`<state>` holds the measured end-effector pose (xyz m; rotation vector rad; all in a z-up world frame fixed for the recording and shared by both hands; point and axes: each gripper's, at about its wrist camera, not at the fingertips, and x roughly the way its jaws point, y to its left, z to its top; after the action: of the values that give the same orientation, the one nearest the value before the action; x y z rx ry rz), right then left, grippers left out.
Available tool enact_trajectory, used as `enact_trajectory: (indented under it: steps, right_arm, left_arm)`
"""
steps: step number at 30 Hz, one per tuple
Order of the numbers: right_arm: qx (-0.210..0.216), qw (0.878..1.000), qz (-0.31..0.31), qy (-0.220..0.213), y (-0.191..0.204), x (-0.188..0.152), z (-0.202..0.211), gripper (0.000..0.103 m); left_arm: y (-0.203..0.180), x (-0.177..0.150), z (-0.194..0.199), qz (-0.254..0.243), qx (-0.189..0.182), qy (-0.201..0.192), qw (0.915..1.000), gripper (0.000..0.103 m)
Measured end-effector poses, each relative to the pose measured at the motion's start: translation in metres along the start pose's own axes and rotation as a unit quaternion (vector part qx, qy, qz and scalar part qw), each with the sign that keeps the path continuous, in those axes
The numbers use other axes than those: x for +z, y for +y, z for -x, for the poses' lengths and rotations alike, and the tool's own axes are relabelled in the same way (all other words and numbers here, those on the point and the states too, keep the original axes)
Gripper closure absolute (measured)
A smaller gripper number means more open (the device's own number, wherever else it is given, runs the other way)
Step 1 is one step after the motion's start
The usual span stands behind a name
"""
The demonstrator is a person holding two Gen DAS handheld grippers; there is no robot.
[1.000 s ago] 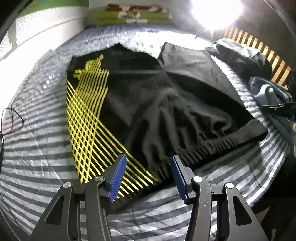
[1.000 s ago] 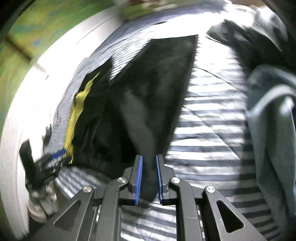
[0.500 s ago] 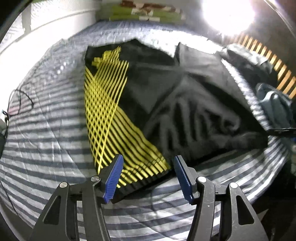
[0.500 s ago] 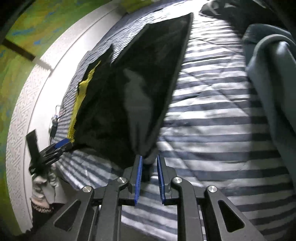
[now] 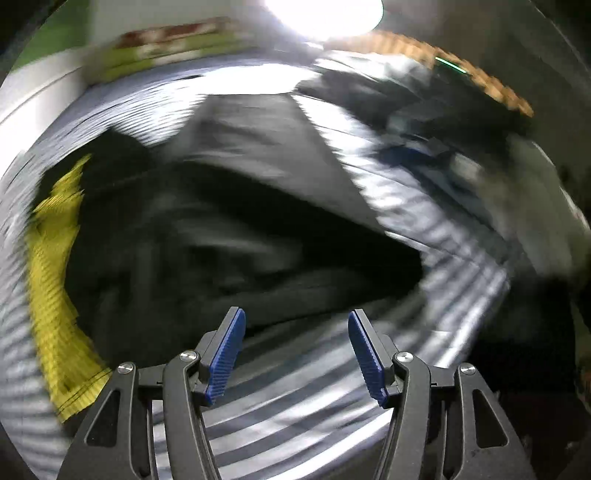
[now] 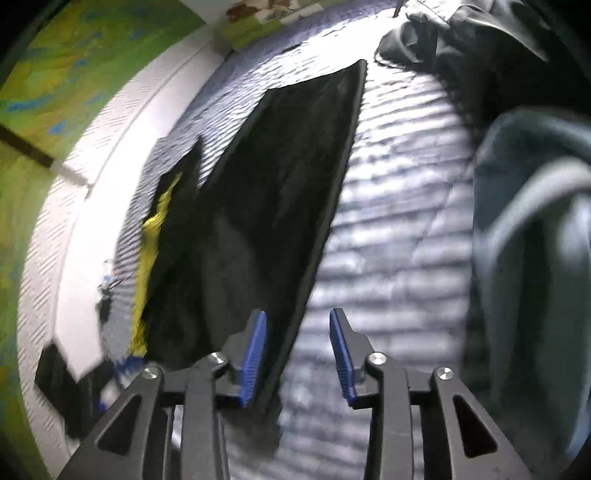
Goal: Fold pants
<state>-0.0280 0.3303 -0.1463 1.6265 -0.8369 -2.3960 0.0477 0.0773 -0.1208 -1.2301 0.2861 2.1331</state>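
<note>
One pair of pants (image 6: 273, 206) on the bed, black with a yellow pattern along one side, lying flat on the striped sheet (image 6: 391, 229). Two grippers over it. The left gripper (image 5: 295, 354) hangs at the near edge of the bed with its jaws wide apart and nothing between them, only sheet underneath; the black waistband edge sits just beyond its tips. That view is badly smeared. The right gripper (image 6: 297, 354) has its jaws opening right now; the pants' edge lies just beside its left pad (image 6: 253, 358), and I can't tell whether cloth touches it, but the gap between the pads shows only sheet. To the right, two more garments: one grey-blue heap (image 6: 532, 229), one dark heap (image 6: 461, 40). At the head, one green patterned pillow (image 6: 258, 18). No readable writing or labels anywhere.
</note>
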Motion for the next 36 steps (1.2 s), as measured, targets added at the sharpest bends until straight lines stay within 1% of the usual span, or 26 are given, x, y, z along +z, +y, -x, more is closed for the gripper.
enact_trajectory:
  steps: [1,3,4,5,6,7,9,11,12,14,15,16,17,18,19,21,23,24,25,26,27,29,30,32,33,36]
  right_arm:
    - [-0.005,1.000,-0.003,0.009,-0.001,0.007,-0.010,0.068]
    - [-0.023,1.000,-0.007,0.015,-0.004,0.017,-0.031,0.068]
    - [-0.018,1.000,-0.002,-0.002,-0.003,0.021,-0.033,0.074]
    - [-0.019,1.000,0.006,-0.007,0.000,0.024,-0.035,0.085]
    - [-0.013,1.000,0.015,-0.010,0.005,0.030,-0.036,0.102]
    - [-0.016,0.999,0.019,-0.034,0.008,0.036,-0.030,0.102]
    - [-0.039,0.995,0.021,-0.094,0.008,0.046,-0.014,0.102]
    - [-0.021,0.993,0.006,-0.112,0.002,0.059,-0.005,0.102]
    - [-0.025,0.993,0.003,-0.117,0.000,0.062,-0.005,0.102]
    - [-0.032,0.994,0.007,-0.102,-0.005,0.065,-0.011,0.102]
    - [-0.023,0.996,0.008,-0.088,-0.006,0.064,-0.016,0.099]
    - [-0.008,0.998,0.006,-0.067,-0.010,0.063,-0.019,0.098]
    - [0.001,0.998,0.004,-0.057,-0.013,0.062,-0.020,0.098]
    - [0.007,0.999,0.002,-0.052,-0.016,0.061,-0.018,0.092]
    - [0.006,0.998,-0.005,-0.060,-0.021,0.061,-0.011,0.082]
    - [0.009,0.996,-0.019,-0.084,-0.030,0.063,0.001,0.072]
    - [0.022,0.994,-0.042,-0.098,-0.043,0.067,0.010,0.071]
    - [0.027,0.993,-0.052,-0.100,-0.050,0.070,0.011,0.070]
    - [0.026,0.993,-0.057,-0.100,-0.051,0.071,0.009,0.070]
    - [0.023,0.993,-0.059,-0.099,-0.055,0.074,0.009,0.069]
    - [0.022,0.993,-0.059,-0.097,-0.055,0.077,0.007,0.069]
    - [0.023,0.994,-0.059,-0.094,-0.053,0.087,0.001,0.068]
    - [0.023,0.994,-0.057,-0.091,-0.051,0.094,-0.004,0.068]
    - [0.015,0.994,-0.055,-0.090,-0.052,0.106,-0.010,0.063]
    - [0.008,0.994,-0.058,-0.089,-0.051,0.115,-0.017,0.059]
    - [0.000,0.994,-0.076,-0.079,-0.056,0.134,-0.035,0.058]
  left_arm:
    - [-0.015,0.005,-0.010,-0.022,-0.009,0.007,0.9997,0.041]
    - [-0.033,0.011,-0.021,-0.042,-0.020,0.016,0.9988,0.041]
    - [-0.037,0.015,-0.027,-0.050,-0.022,0.020,0.9983,0.041]
    - [-0.041,0.019,-0.032,-0.053,-0.021,0.022,0.9981,0.041]
    - [-0.042,0.023,-0.034,-0.052,-0.022,0.021,0.9982,0.041]
    - [-0.043,0.026,-0.036,-0.048,-0.025,0.019,0.9983,0.041]
    - [-0.044,0.031,-0.039,-0.040,-0.031,0.012,0.9986,0.038]
    - [-0.049,0.037,-0.041,-0.040,-0.033,0.003,0.9986,0.036]
    - [-0.052,0.039,-0.042,-0.041,-0.035,0.001,0.9985,0.036]
    - [-0.060,0.048,-0.050,-0.045,-0.037,-0.001,0.9983,0.036]
    - [-0.064,0.052,-0.053,-0.048,-0.036,-0.002,0.9982,0.036]
    - [-0.071,0.056,-0.058,-0.054,-0.036,-0.003,0.9979,0.036]
    - [-0.078,0.060,-0.061,-0.062,-0.034,-0.004,0.9975,0.036]
    - [-0.085,0.064,-0.064,-0.073,-0.032,-0.007,0.9968,0.036]
    - [-0.094,0.067,-0.069,-0.090,-0.023,-0.006,0.9956,0.034]
    - [-0.103,0.071,-0.086,-0.103,-0.005,0.010,0.9946,0.034]
    - [-0.105,0.072,-0.100,-0.101,-0.015,0.029,0.9944,0.035]
    - [-0.104,0.073,-0.106,-0.104,-0.018,0.034,0.9938,0.040]
    - [-0.104,0.072,-0.113,-0.113,-0.012,0.041,0.9927,0.056]
    - [-0.103,0.073,-0.116,-0.118,-0.005,0.040,0.9922,0.064]
    - [-0.100,0.074,-0.115,-0.115,-0.011,0.037,0.9926,0.070]
    - [-0.091,0.079,-0.110,-0.092,-0.026,0.035,0.9948,0.091]
    - [-0.086,0.079,-0.104,-0.082,-0.035,0.031,0.9956,0.093]
    - [-0.079,0.077,-0.085,-0.062,-0.067,0.014,0.9957,0.094]
    - [-0.078,0.073,-0.074,-0.054,-0.087,0.009,0.9947,0.094]
    - [-0.070,0.062,-0.049,-0.035,-0.121,-0.009,0.9920,0.094]
